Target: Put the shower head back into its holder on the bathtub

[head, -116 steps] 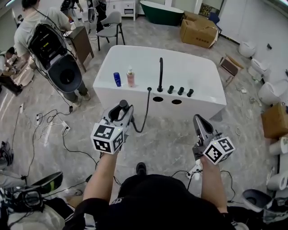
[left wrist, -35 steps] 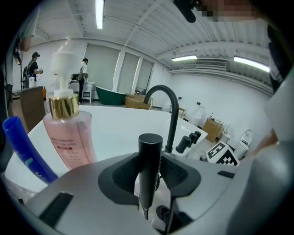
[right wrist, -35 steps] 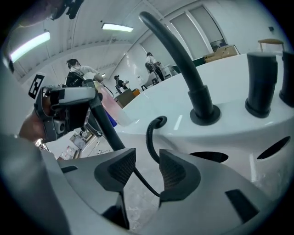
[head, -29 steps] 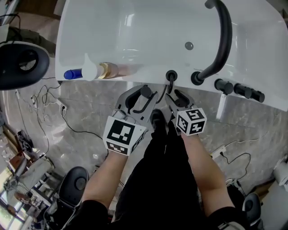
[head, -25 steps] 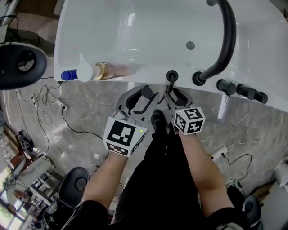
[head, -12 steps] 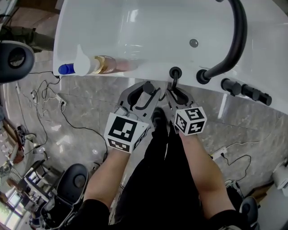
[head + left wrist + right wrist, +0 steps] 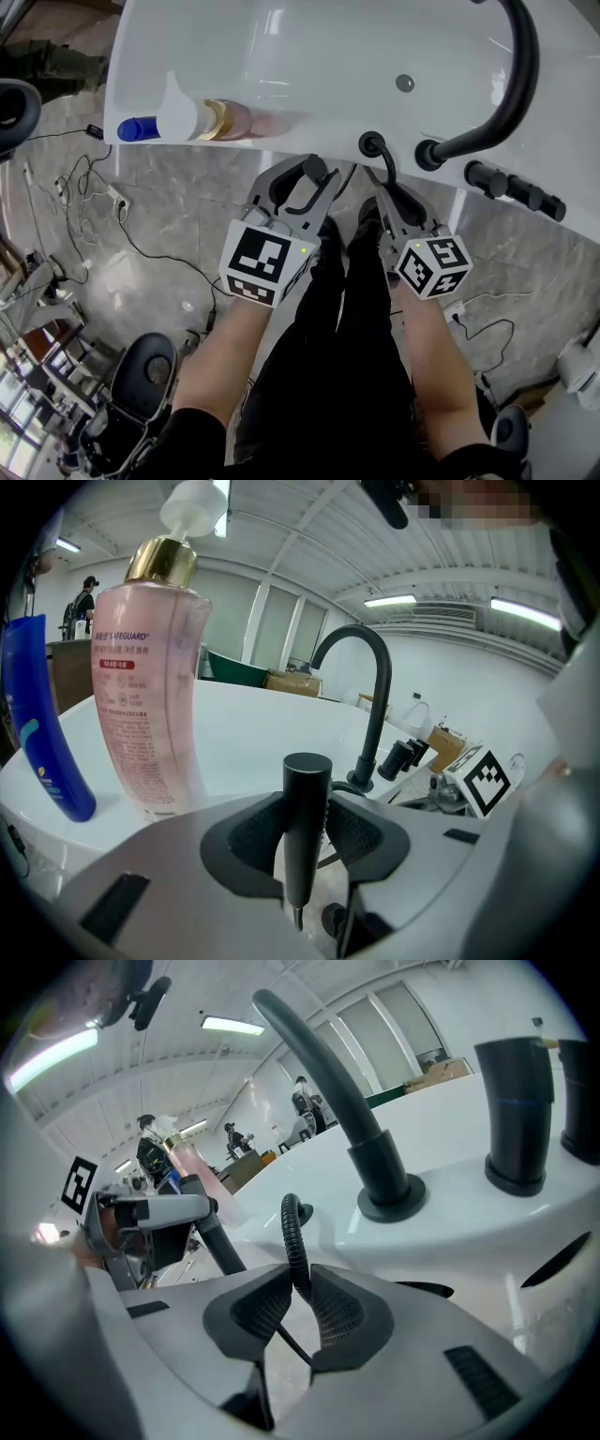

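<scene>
Shower head (image 7: 312, 171) (image 7: 306, 836): a black rod-shaped unit, out of the holder (image 7: 371, 143). It sits to the left of the holder on the person's side, off the rim of the bathtub (image 7: 309, 56) and over the floor.

Left gripper (image 7: 305, 183) (image 7: 305, 817): clamped on the shower head. In the left gripper view the rod stands nearly upright between the two pads, with its flat upper end above them.

Hose (image 7: 384, 173) (image 7: 292, 1232): black and ribbed. It rises out of the holder, arches over and runs down toward the person.

Right gripper (image 7: 392, 194) (image 7: 298, 1297): positioned just on the person's side of the holder. Its jaws have just been closing, and the right gripper view shows both pads pressed on the hose a little way from the holder.

Other items, located from the holder:
- Faucet spout (image 7: 511, 84) (image 7: 370, 696) (image 7: 328, 1072): its base stands just right of the holder on the rim, and the black arc curves over the basin.
- Control knobs (image 7: 511, 183) (image 7: 514, 1110): in a row on the rim, further right than the spout base.
- Pink pump bottle (image 7: 234, 120) (image 7: 150, 696): on the rim, well left of the holder.
- Blue bottle (image 7: 136, 128) (image 7: 42, 724): beside the pink bottle, on its far side from the holder.
</scene>
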The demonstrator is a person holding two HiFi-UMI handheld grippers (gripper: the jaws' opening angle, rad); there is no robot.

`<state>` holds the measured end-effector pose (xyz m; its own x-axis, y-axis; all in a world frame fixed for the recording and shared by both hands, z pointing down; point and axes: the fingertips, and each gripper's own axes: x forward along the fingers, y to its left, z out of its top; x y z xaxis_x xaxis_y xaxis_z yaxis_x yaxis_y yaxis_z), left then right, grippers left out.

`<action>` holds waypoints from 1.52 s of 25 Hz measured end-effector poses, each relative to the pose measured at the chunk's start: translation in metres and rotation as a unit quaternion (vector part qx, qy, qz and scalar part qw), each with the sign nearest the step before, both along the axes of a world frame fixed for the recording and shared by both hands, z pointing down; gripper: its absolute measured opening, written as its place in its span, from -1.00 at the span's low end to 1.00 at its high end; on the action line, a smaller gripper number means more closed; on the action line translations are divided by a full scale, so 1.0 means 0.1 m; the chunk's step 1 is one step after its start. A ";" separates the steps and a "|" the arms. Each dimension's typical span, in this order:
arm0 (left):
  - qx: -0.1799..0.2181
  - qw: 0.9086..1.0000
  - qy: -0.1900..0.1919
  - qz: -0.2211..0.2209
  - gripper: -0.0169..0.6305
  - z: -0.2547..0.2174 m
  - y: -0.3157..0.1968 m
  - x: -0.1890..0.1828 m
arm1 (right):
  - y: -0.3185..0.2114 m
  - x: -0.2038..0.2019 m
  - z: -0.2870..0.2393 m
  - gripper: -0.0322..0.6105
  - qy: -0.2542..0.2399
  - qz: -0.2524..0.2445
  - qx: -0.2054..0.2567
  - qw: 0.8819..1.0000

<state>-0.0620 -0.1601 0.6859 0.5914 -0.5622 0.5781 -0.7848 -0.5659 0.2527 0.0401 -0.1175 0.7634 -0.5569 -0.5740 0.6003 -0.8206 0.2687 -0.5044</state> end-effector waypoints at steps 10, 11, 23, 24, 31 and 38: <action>0.003 1.000 0.004 0.004 -0.50 -0.18 -0.07 -0.02 | 0.12 -0.07 -0.27 -0.68 0.007 -0.016 -0.017 1.000; 0.004 1.000 0.004 0.007 -0.49 -0.24 -0.06 -0.02 | 0.13 -0.05 -0.31 -0.68 0.010 -0.015 -0.019 1.000; 0.026 0.999 0.028 0.007 -0.49 -0.74 -0.24 0.04 | -0.37 -0.14 -0.61 -0.68 0.041 -0.056 -0.034 0.997; 0.026 0.999 0.028 0.006 -0.49 -0.74 -0.25 0.05 | -0.34 -0.19 -0.57 -0.68 0.038 -0.066 -0.043 0.996; 0.011 1.000 0.022 -0.007 -0.49 -0.65 -0.28 -0.05 | 0.08 -0.25 -0.25 -0.68 0.030 -0.083 -0.112 0.990; 0.013 1.000 0.018 -0.012 -0.49 -0.63 -0.35 -0.02 | -0.25 -0.18 -0.36 -0.68 0.026 -0.076 -0.091 0.993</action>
<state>-0.0638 -0.1951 0.6234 0.5979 -0.5911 0.5414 -0.7888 -0.5541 0.2660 0.0218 -0.1422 0.7276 -0.5939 -0.3663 0.7163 -0.8041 0.2996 -0.5135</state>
